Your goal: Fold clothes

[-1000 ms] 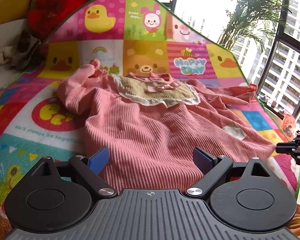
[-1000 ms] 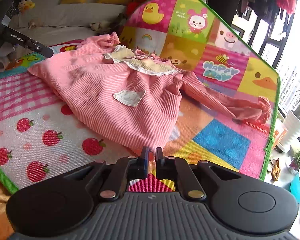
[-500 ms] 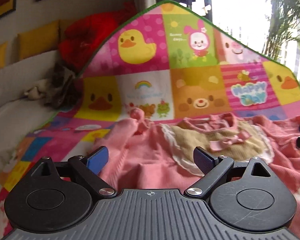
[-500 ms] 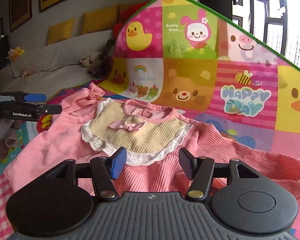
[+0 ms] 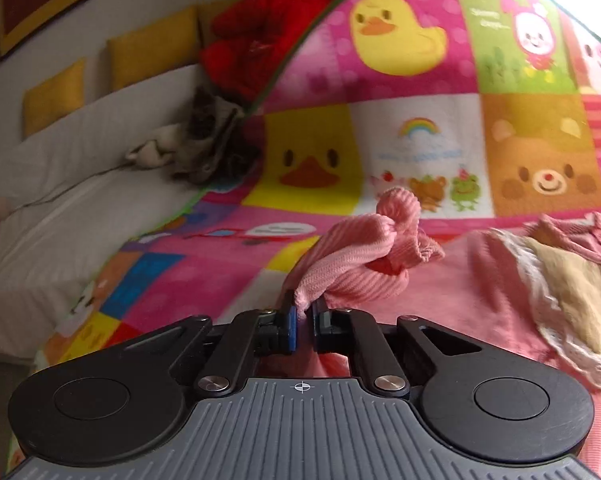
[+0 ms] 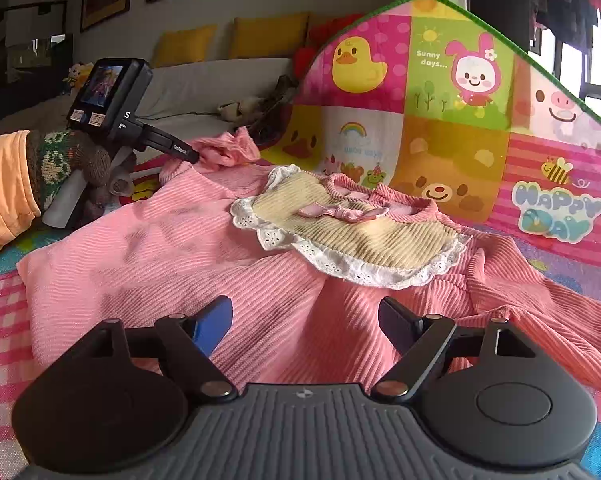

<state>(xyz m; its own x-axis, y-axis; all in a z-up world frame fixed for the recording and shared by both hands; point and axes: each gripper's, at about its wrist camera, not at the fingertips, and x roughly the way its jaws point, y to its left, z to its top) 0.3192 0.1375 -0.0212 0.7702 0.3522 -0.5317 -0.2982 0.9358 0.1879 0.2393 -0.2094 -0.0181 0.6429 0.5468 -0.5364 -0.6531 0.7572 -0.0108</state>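
The left gripper (image 5: 302, 326) has its two blue-padded fingers (image 5: 289, 330) pressed close together low in the centre of the left wrist view, clenched on the bunched sleeve (image 5: 360, 264) of a pink ribbed dress (image 6: 228, 280). The sleeve cloth rises from between the pads and curls up and to the right into a crumpled knot near mid-frame. In the right wrist view the same gripper shows at upper left, its tip meeting the pink sleeve (image 6: 224, 150), with a hand (image 6: 80, 160) in a brown and green knitted glove around its handle and an orange cuff (image 6: 4, 192) at the left edge.

The right gripper (image 6: 304, 320) has its fingers spread wide apart, released, one blue pad (image 6: 212, 324) at lower left of centre and a dark one at lower right. They hang just over the body of the dress, holding nothing.

The dress lies spread across the middle of the right wrist view, its cream yoke (image 6: 352, 228) with white lace trim and a small pink bow (image 6: 340, 212) right of centre, and its other sleeve running off toward the lower right. It rests on a colourful patchwork play mat (image 6: 560, 216), whose far part rises behind it with duck, rabbit, bear and pig panels. Beyond, in the upper left, a white sofa (image 5: 60, 184) carries yellow cushions (image 5: 152, 46), a red cushion (image 5: 256, 40) and a grey bundle of cloth (image 5: 208, 140).
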